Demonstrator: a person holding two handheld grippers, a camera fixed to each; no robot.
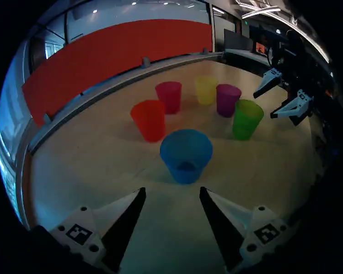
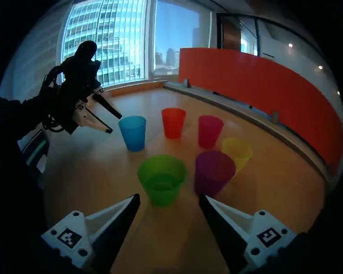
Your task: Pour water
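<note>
Faces blue cup [image 1: 186,155] with left tool [image 1: 172,189], green cup [image 2: 162,178] with right tool [image 2: 168,196], both spread wide, empty, likely pre-grasp for pouring.

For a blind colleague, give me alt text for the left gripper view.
The open left gripper points at a blue translucent plastic cup on a wooden table; behind it stand a red cup, pink cup, yellow cup, purple cup and green cup. The open right gripper hovers at right.
</note>
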